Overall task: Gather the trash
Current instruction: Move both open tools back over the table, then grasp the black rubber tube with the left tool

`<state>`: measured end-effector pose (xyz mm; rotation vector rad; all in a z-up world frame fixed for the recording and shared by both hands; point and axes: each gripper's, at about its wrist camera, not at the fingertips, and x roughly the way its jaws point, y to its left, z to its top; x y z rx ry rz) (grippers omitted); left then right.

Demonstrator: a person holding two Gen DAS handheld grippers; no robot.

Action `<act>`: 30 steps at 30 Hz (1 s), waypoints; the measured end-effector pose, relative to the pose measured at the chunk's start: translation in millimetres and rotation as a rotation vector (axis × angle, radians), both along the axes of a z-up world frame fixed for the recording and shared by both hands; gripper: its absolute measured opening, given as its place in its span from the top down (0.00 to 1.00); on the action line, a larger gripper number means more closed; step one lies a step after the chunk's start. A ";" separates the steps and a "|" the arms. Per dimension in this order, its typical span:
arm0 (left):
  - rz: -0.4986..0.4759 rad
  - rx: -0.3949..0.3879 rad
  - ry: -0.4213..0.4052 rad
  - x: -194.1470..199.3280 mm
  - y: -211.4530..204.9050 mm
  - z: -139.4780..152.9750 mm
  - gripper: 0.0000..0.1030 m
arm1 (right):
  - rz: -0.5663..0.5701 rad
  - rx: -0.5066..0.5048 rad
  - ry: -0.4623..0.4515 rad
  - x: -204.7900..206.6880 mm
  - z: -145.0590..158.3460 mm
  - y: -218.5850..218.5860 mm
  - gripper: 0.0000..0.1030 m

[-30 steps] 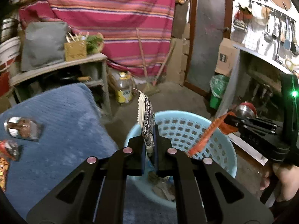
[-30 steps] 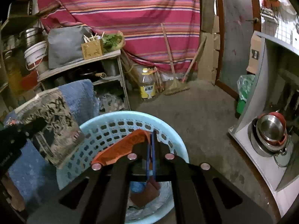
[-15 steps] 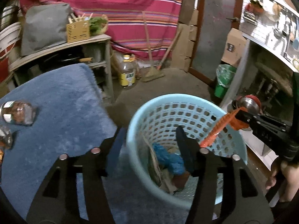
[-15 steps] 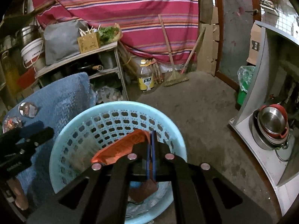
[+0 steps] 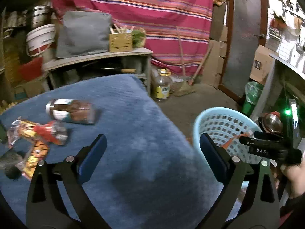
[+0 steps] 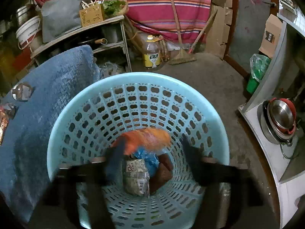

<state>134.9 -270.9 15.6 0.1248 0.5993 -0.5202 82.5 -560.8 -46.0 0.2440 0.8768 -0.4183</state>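
While spread over the blue surface (image 5: 144,152), left hand-held gripper (image 5: 151,152) empty; right hand-held gripper (image 6: 152,148) parted above the basket (image 6: 63,114), orange wrapper (image 6: 146,139) dropping. Next: jar (image 5: 73,111) and wrappers (image 5: 36,135) near the left edge.

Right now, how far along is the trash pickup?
Some wrappers already lie in the blue basket. The right gripper is open, its orange wrapper dropping in. The left gripper is open and empty. A jar and snack wrappers remain on the blue mat.
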 end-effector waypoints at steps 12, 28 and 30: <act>0.186 -0.003 -0.042 16.1 119.5 11.7 0.05 | 0.002 -0.031 -0.182 -0.5 48.1 48.6 0.09; 0.530 -0.008 0.039 71.5 260.5 -23.3 0.05 | 0.197 -0.034 -0.276 64.6 54.4 190.8 0.08; 0.554 -0.010 0.063 79.9 268.2 -29.2 0.05 | 0.210 -0.019 -0.277 73.7 53.2 204.6 0.08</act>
